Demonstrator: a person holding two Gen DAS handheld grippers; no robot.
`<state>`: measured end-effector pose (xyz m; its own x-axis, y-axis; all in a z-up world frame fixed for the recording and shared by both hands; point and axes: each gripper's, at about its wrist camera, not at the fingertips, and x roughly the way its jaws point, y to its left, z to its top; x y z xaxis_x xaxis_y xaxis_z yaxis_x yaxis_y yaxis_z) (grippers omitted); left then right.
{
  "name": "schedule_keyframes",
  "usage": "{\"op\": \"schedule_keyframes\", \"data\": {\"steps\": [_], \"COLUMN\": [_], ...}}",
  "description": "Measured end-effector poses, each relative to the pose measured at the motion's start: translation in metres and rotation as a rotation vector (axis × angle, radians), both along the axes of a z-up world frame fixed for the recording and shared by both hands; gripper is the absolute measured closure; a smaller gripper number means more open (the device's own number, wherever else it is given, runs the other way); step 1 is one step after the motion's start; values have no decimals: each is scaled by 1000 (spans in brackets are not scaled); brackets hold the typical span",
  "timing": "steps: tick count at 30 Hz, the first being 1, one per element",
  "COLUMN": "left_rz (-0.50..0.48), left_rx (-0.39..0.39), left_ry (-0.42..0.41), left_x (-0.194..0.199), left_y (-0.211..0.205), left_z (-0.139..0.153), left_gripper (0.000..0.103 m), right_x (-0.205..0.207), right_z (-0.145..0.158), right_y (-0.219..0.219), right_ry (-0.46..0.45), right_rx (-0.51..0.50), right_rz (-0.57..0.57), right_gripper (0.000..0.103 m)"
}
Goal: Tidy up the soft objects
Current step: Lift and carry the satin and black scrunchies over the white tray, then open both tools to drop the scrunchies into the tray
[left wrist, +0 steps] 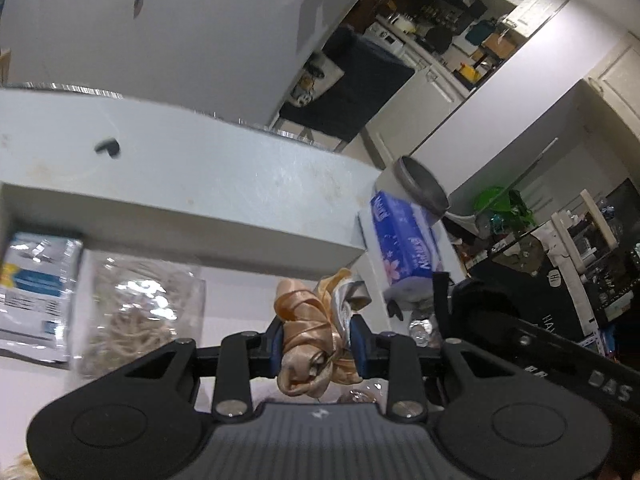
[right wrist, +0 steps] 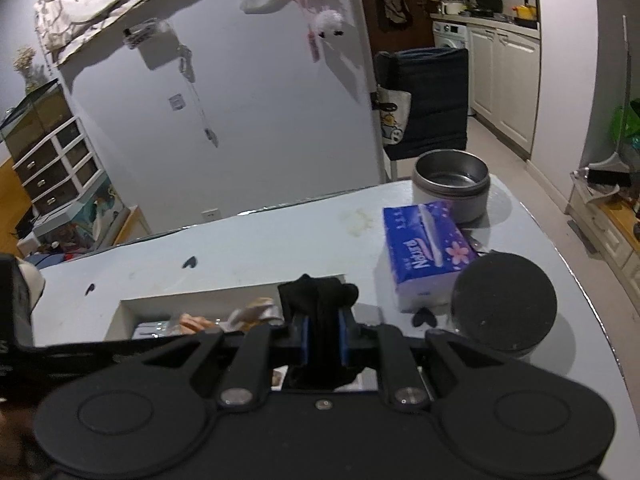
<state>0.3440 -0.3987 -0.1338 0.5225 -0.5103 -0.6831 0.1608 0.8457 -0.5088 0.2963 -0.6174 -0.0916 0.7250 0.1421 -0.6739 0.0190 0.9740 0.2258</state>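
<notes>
My left gripper (left wrist: 318, 346) has its jaws pinching a bunched peach satin scrunchie (left wrist: 316, 338) at lower centre of the left view, below the pale worktop (left wrist: 192, 168). My right gripper (right wrist: 322, 340) has its jaws clamped on a black fabric piece (right wrist: 318, 300), low at centre of the right view, over a rectangular recess (right wrist: 192, 308) in the worktop. To the right there sit a blue tissue pack (right wrist: 424, 252), a steel pot (right wrist: 450, 184) and a round black lid (right wrist: 504, 300).
</notes>
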Motion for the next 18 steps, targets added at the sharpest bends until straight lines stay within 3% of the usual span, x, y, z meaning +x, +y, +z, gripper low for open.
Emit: {"op": "schedule_keyframes", "data": {"steps": [7, 15, 18], "left_rz": [1, -49, -36], "left_rx": [75, 204, 204], "left_ry": [48, -42, -45], "left_x": [28, 36, 40], "left_y": [-13, -5, 1], "left_z": [-38, -43, -42], "left_gripper": [66, 60, 40], "right_x": [17, 42, 51], "right_z": [-16, -31, -38], "right_y": [0, 11, 15], "right_ry": [41, 69, 83], "right_rx": [13, 17, 12], "right_rz": [17, 48, 55], "right_gripper": [88, 88, 87]}}
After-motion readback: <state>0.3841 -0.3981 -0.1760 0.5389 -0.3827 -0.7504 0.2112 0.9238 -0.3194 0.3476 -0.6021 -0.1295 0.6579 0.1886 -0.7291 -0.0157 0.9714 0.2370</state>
